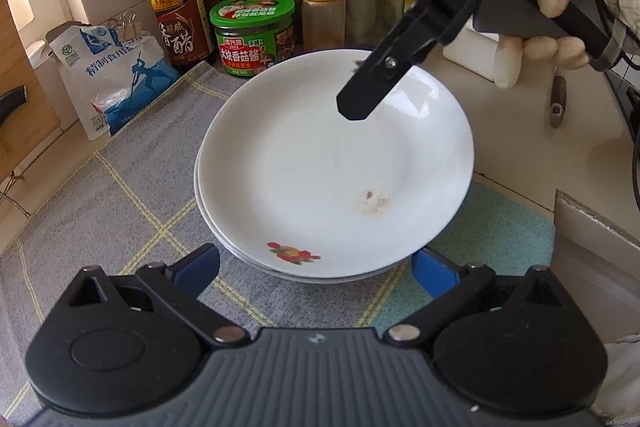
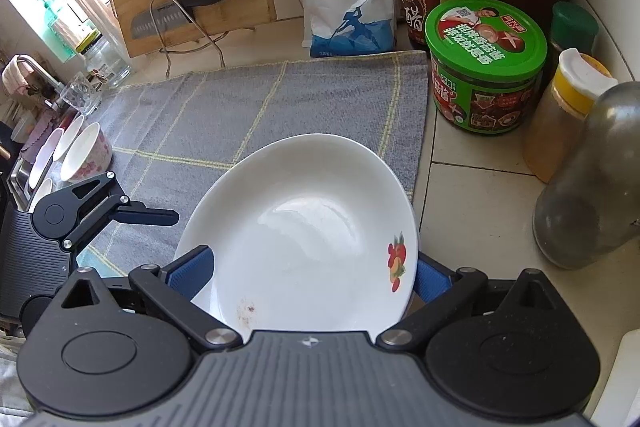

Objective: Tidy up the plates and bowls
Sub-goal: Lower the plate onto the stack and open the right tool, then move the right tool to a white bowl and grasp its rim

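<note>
Resting on a second plate, white plate — fruit motif, brown stain — both tools spread.

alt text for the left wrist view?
White plate with a fruit motif tops a stack on a grey checked mat. The right gripper hovers open above it; condiment jars stand behind.

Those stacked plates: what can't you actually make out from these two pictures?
- Left wrist view: how many plates are stacked; the top plate covers the rest.
- Right wrist view: the plates' near rim, cut off by the right gripper body.
- Right wrist view: bowls at the left edge, too small to count.
</note>
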The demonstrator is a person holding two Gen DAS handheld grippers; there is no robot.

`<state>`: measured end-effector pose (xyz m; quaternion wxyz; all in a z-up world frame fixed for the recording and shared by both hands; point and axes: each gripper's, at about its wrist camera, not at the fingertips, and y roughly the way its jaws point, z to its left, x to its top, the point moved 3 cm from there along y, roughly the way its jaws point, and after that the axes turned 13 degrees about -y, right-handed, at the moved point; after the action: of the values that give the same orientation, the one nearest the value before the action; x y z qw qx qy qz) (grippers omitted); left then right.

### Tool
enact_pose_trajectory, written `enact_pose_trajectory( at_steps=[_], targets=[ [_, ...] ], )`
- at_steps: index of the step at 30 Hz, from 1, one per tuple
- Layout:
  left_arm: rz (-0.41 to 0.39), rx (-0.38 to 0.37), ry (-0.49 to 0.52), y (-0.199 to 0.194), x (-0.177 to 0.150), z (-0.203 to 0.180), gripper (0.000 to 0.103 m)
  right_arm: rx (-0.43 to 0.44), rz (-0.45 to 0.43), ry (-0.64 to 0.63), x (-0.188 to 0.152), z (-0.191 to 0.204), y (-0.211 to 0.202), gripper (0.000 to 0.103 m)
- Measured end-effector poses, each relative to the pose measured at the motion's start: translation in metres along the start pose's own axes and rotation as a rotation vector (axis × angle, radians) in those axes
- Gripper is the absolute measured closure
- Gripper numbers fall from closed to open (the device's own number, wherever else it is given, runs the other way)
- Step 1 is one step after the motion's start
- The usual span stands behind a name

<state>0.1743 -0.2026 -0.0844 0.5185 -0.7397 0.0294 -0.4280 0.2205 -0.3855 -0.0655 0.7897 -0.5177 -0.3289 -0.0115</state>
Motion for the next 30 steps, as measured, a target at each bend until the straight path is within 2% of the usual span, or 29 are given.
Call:
enact_pose_trajectory(
  at_steps=[6, 9, 12, 18, 21, 25, 30],
  targets=[
    [-0.003, 0.004, -0.011, 0.0, -0.001, 0.001, 0.002, -0.082, 0.045, -0.036, 0.0, 0.004, 0.0, 0.0],
    [-0.008, -0.003, -0.016, 0.0, 0.0, -0.001, 0.002, -0.039, 0.015, -0.04, 0.001, 0.007, -0.004, 0.0],
    [-0.022, -0.003, -0.019, -0.003, -0.001, -0.003, 0.002, -0.09, 0.002, -0.084, 0.007, 0.016, -0.008, 0.0],
    [-0.084, 0.006, -0.083, -0.02, -0.007, -0.002, 0.001, -0.16, -0.082, -0.153, 0.021, 0.039, -0.015, 0.0],
    [-0.151, 0.021, -0.146, -0.036, -0.011, 0.001, 0.001, -0.215, -0.17, -0.173, 0.03, 0.058, -0.017, 0.0],
    [-0.232, 0.085, -0.242, -0.061, -0.019, 0.007, 0.001, -0.204, -0.28, -0.157, 0.042, 0.086, -0.012, 0.0],
    [-0.286, 0.244, -0.304, -0.098, -0.04, 0.023, 0.001, -0.208, -0.298, -0.254, 0.054, 0.133, 0.002, 0.0]
  ],
)
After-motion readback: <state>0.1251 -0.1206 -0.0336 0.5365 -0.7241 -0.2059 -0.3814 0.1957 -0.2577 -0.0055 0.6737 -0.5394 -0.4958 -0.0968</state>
